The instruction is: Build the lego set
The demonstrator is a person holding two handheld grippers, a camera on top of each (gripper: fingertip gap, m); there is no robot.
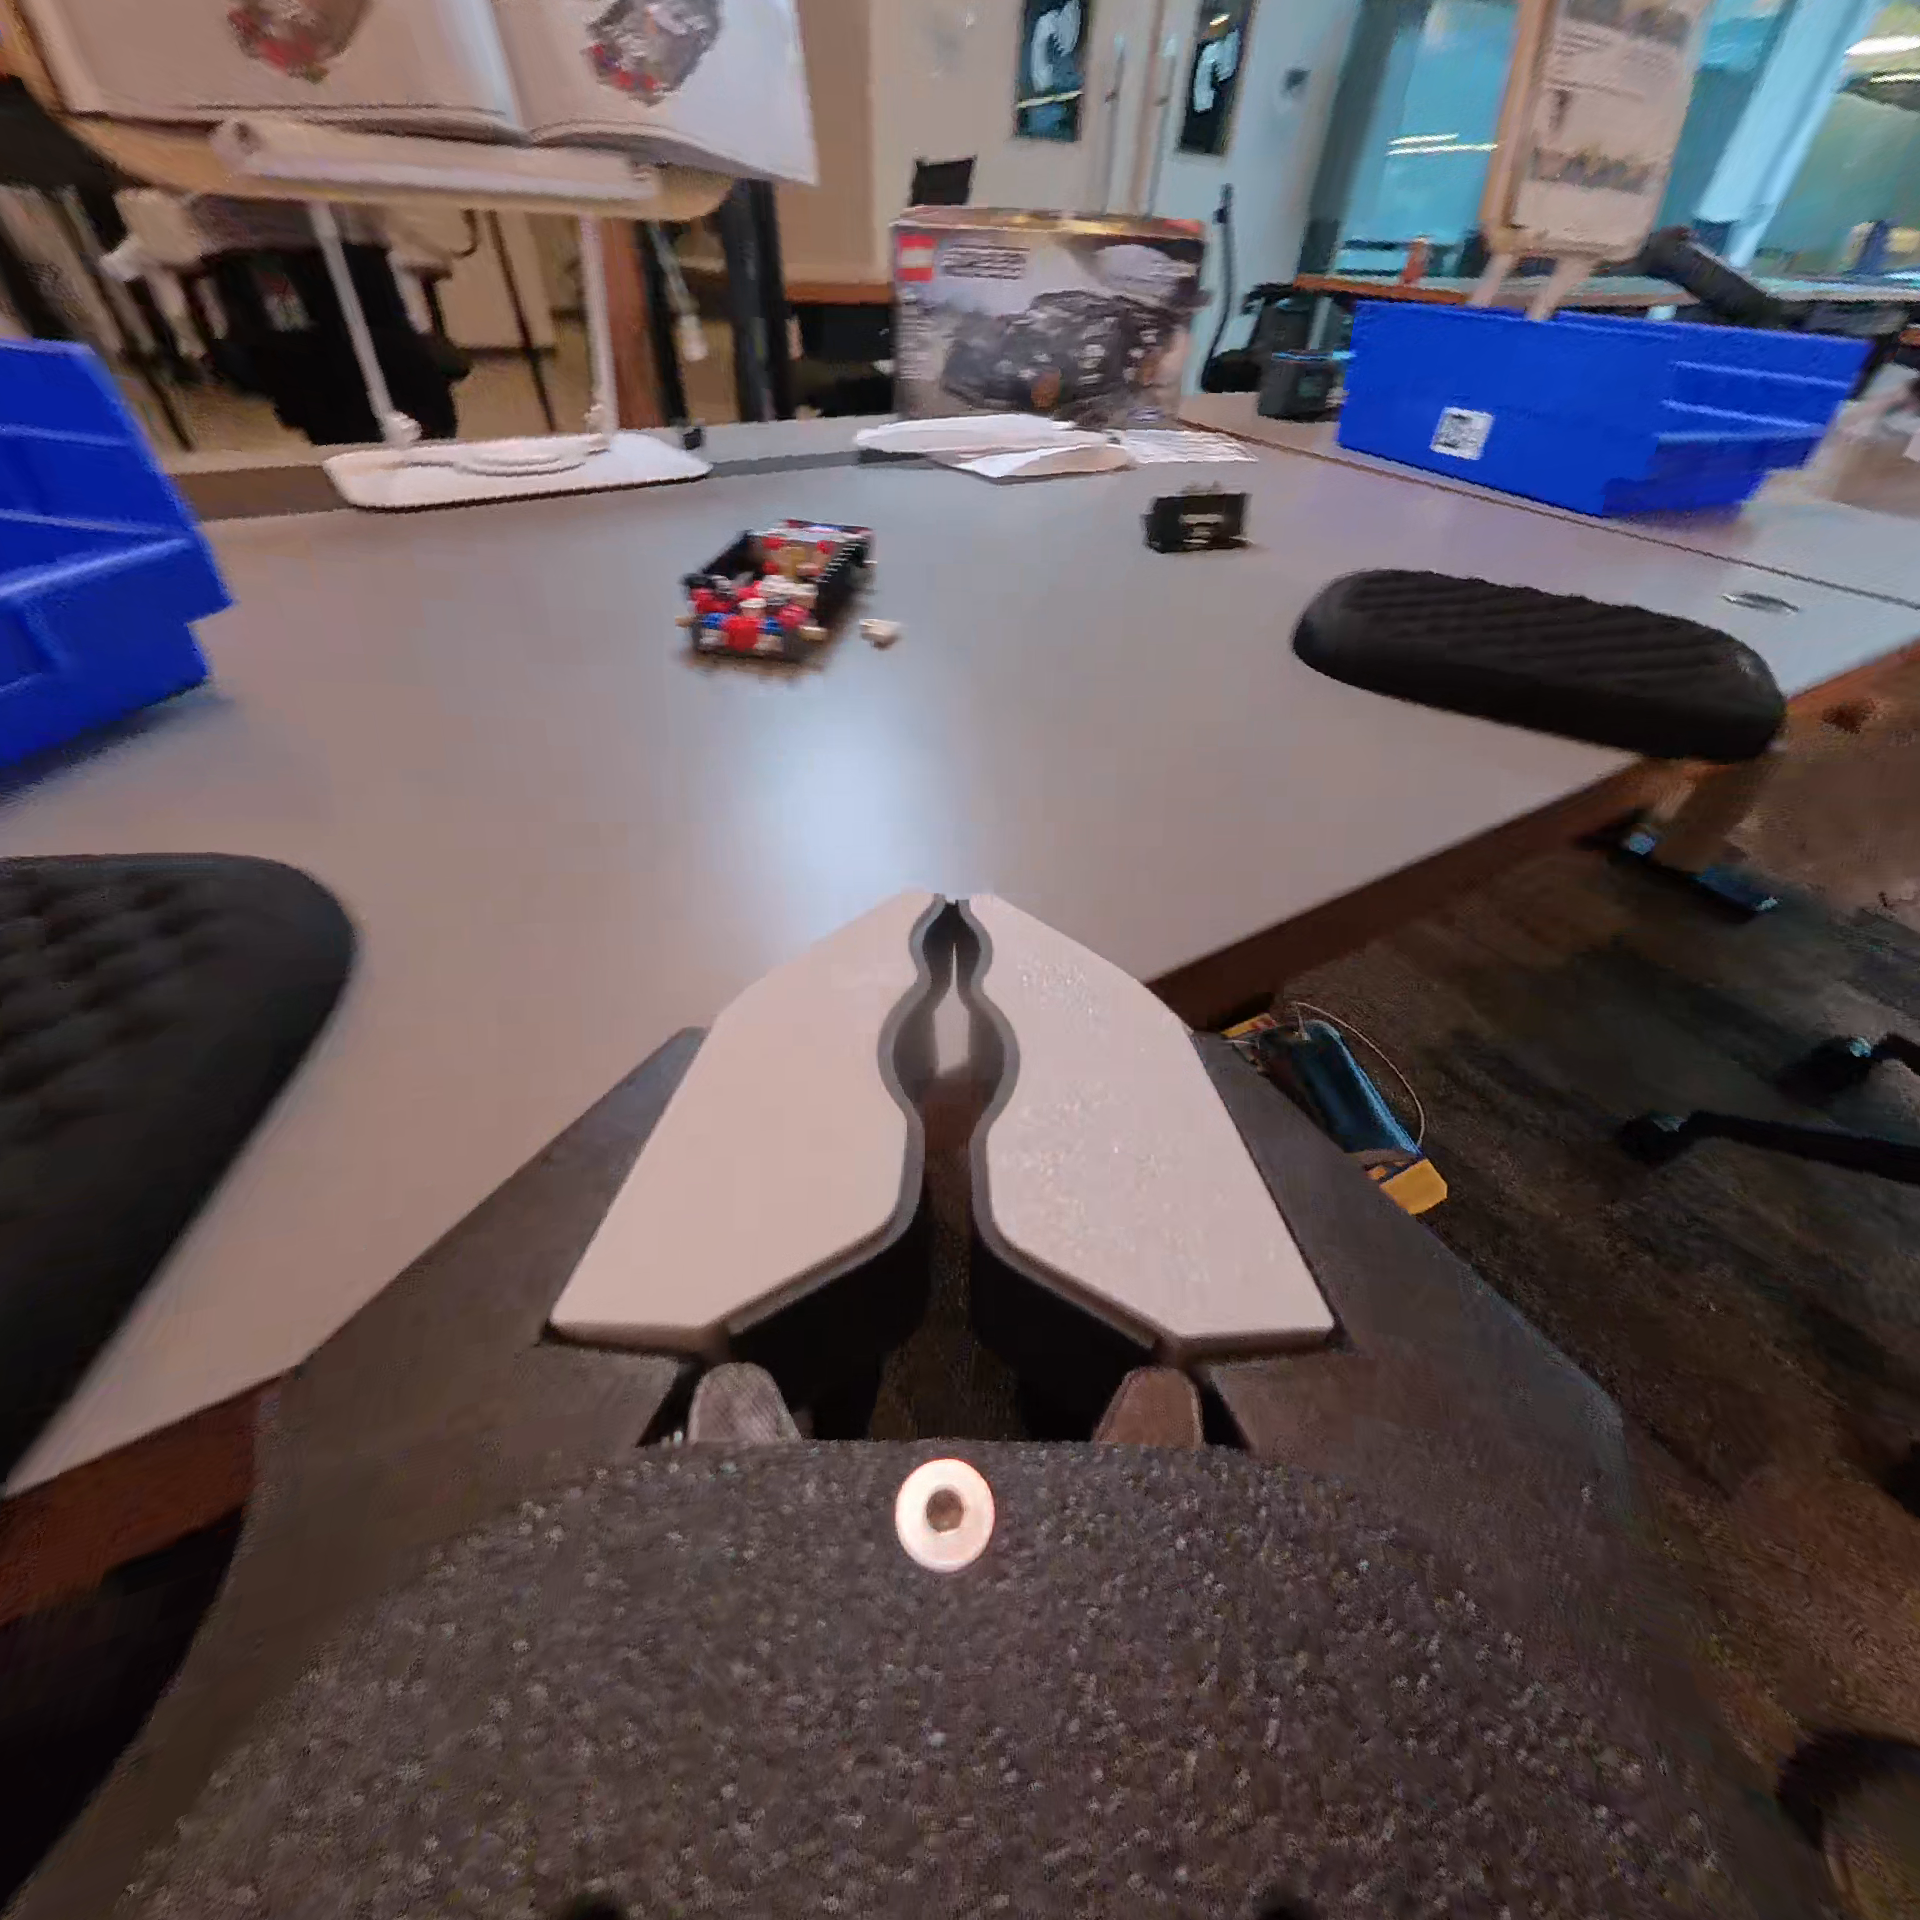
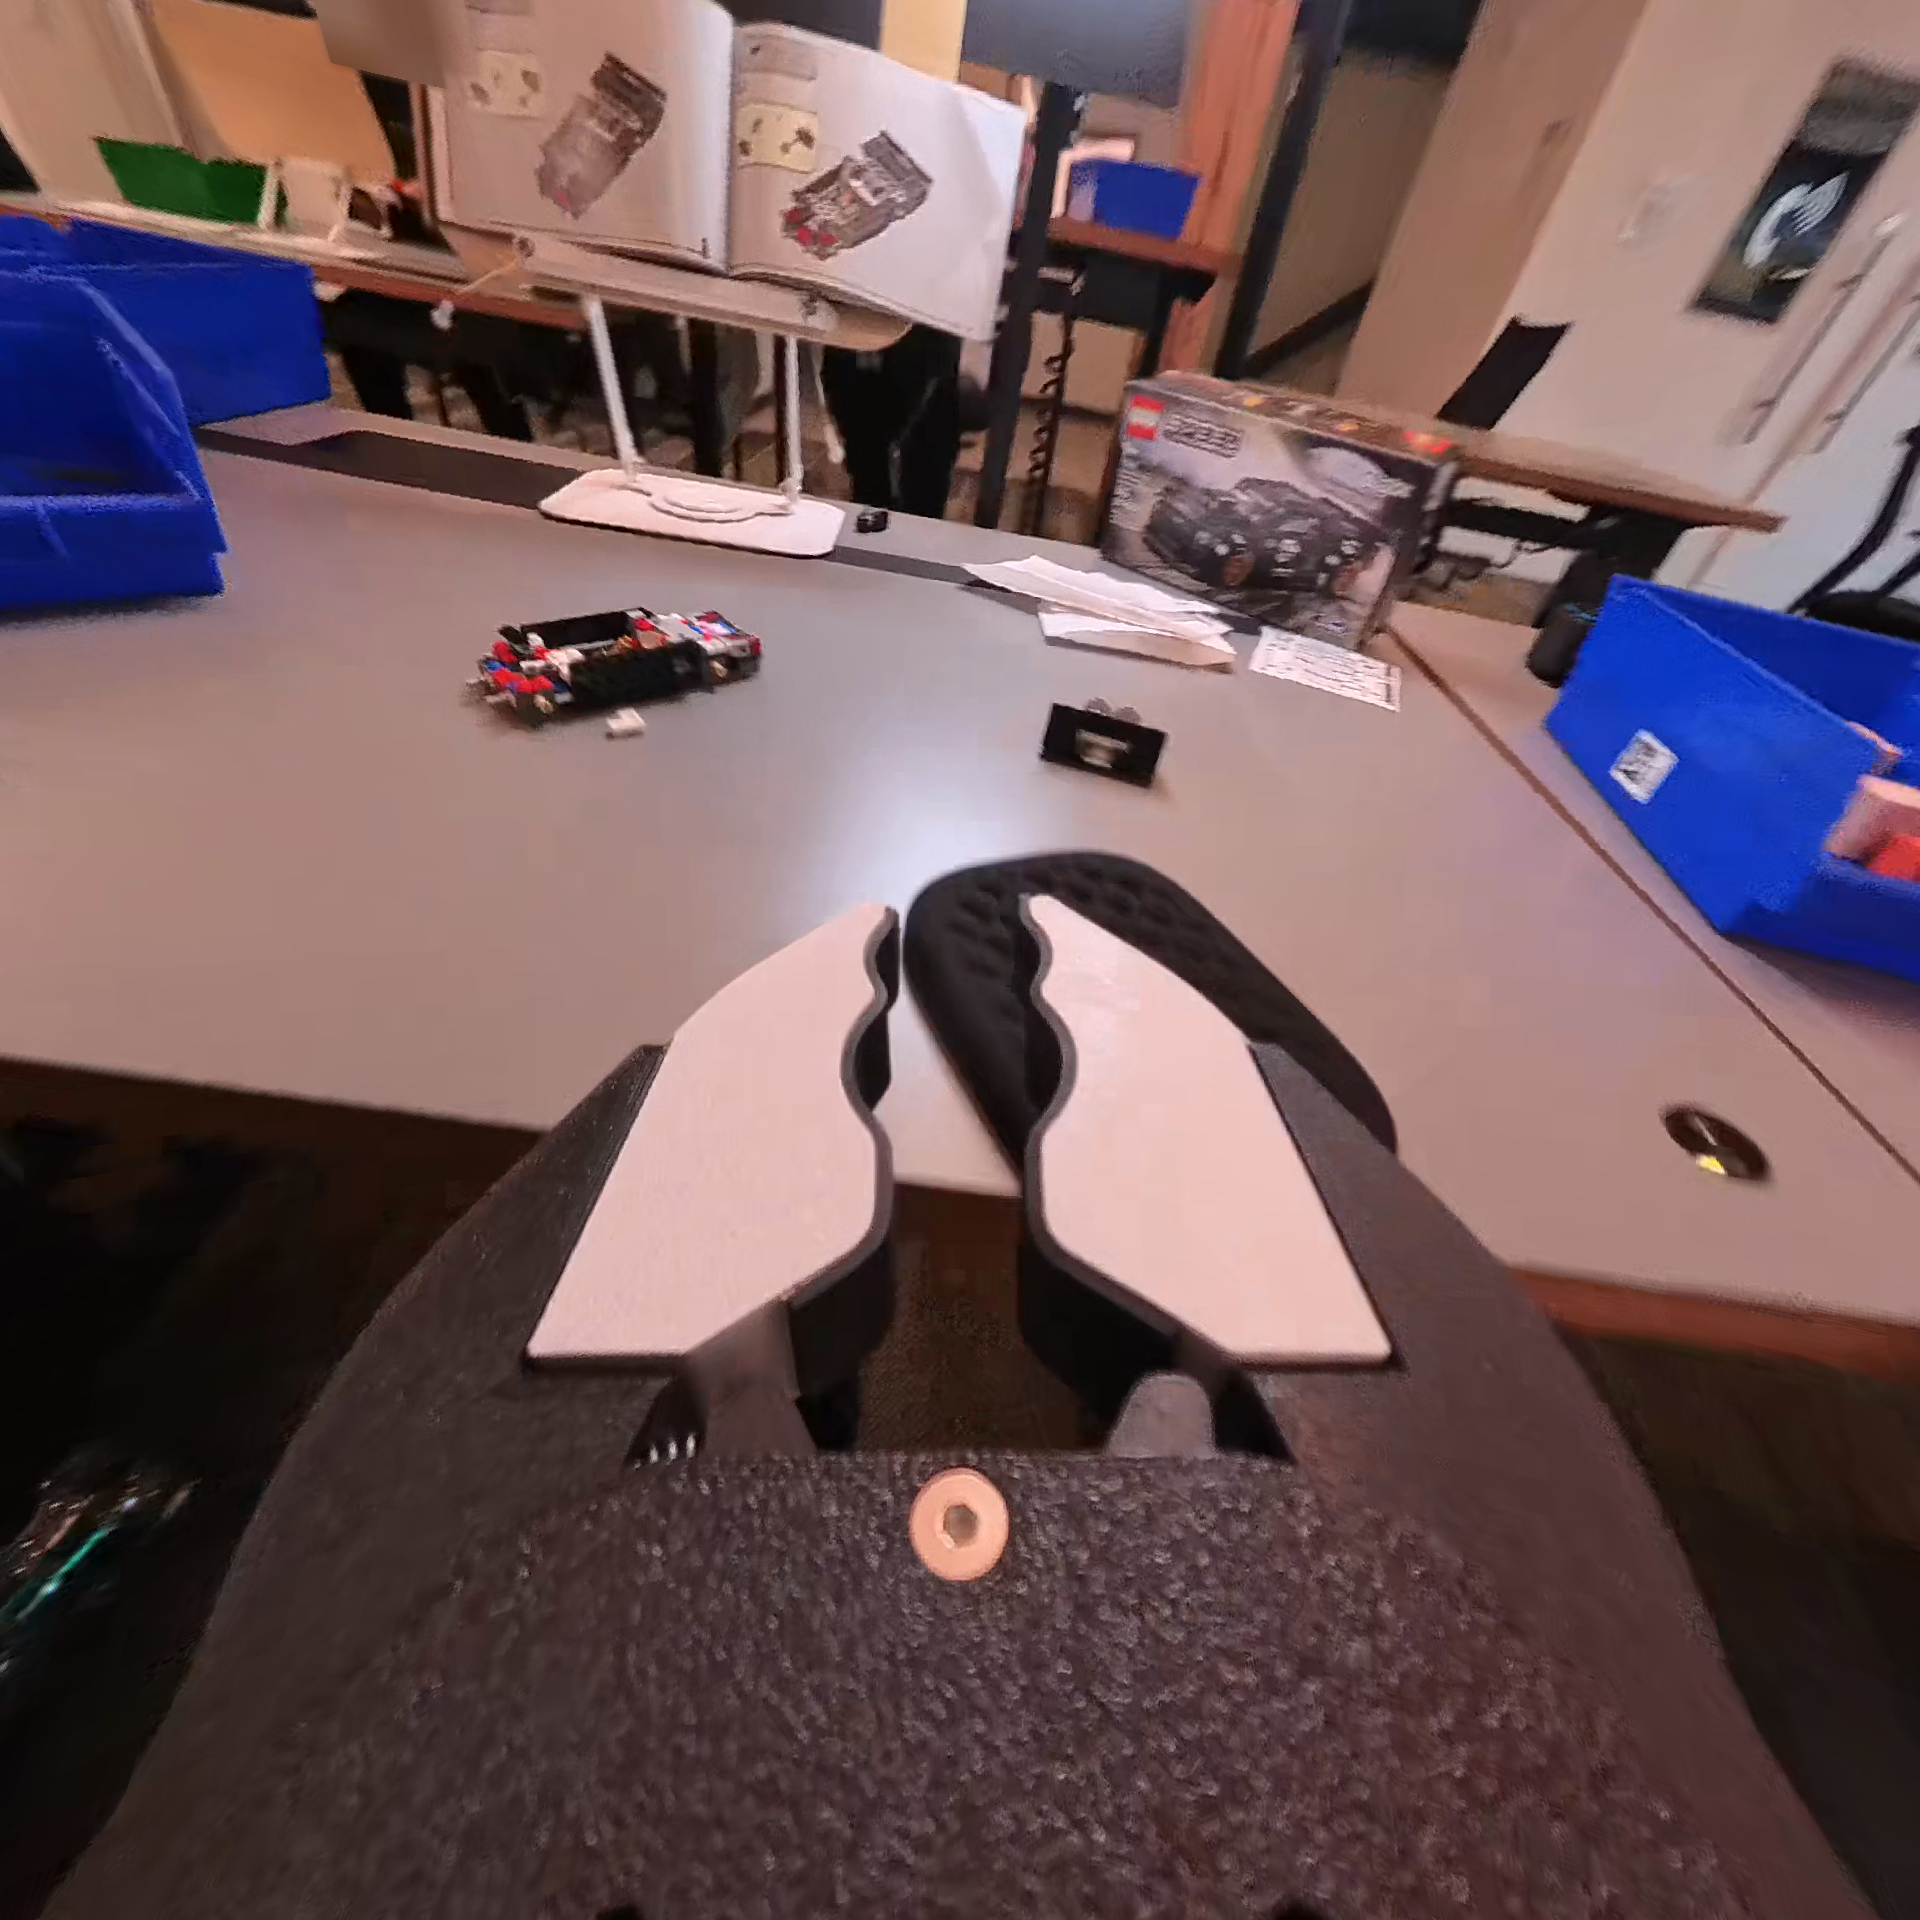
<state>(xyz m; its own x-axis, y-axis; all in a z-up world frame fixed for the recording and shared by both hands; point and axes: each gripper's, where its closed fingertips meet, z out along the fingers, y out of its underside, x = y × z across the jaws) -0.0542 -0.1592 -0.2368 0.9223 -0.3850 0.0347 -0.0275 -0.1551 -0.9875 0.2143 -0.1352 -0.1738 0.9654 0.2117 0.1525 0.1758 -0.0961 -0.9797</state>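
Claws first: we saw the left claw (image 1: 951,900) pinched together and empty, the right claw (image 2: 961,914) narrowly parted, empty. Both hung off the counter (image 1: 520,831) edge, well short of the half-built lego car (image 2: 613,665). Only the right view showed a loose white piece (image 2: 623,724) beside it clearly.

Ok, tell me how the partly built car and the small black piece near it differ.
The partly built car is longer and lies flat, showing red, blue and white bricks; the small black piece is shorter, stands on edge and looks almost all black. Both sit untouched on the grey table.
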